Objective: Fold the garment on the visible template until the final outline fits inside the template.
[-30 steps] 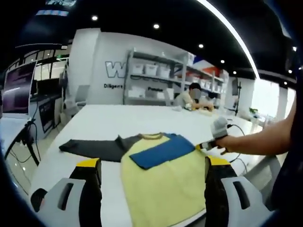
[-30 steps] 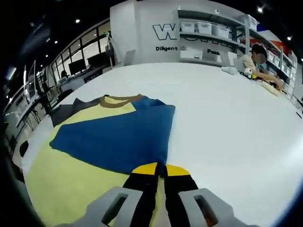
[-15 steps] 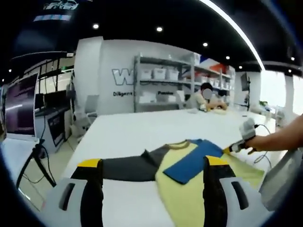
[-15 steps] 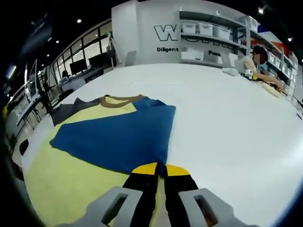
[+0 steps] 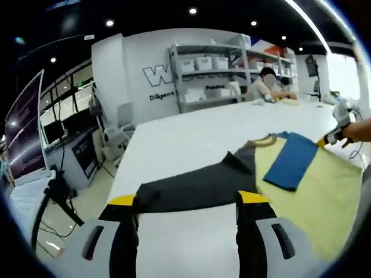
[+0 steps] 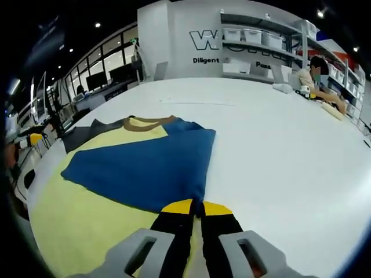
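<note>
Two views of one white table (image 6: 278, 145). Left gripper view: left gripper (image 5: 188, 202) at lower centre, yellow-tipped jaws set wide apart, gripping nothing, hovering over the grey sleeve (image 5: 191, 186) of the garment (image 5: 313, 185), which lies spread from centre to right of frame. Blue sleeve (image 5: 291, 161) folded across the yellow body at right. Right gripper (image 5: 334, 130) small at far right edge, held in a hand. Shelving (image 5: 226, 75) with bins against the back wall.

Right gripper view: right gripper (image 6: 193, 207) at bottom centre, jaws pressed together on the lower edge of the blue sleeve (image 6: 145, 171), which covers the yellow body at left of frame. Brown collar at upper left of the garment. Seated person (image 6: 316, 75) at upper right.
</note>
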